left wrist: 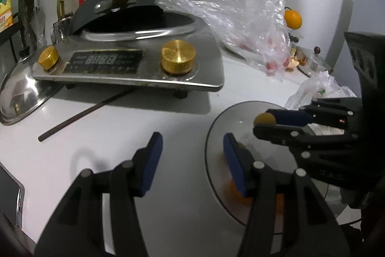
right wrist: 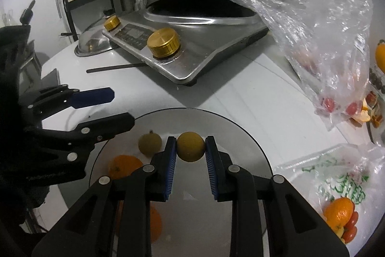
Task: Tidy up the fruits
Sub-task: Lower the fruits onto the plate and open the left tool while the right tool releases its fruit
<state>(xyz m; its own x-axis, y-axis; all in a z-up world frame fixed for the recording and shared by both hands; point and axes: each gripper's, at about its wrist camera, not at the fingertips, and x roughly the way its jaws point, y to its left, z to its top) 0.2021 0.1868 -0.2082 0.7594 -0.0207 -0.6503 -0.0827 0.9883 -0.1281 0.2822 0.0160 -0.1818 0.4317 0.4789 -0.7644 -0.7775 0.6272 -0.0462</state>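
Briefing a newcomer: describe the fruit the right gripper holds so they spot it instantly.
Find the round metal plate before the induction cooker. Above it, the right gripper pinches a small brownish-yellow round fruit. Its twin lies loose; the oranges are bigger, brighter.

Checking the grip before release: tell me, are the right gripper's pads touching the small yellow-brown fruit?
Touching. The right wrist view shows the small yellow-brown fruit pinched between both blue pads of the right gripper, over the round plate.
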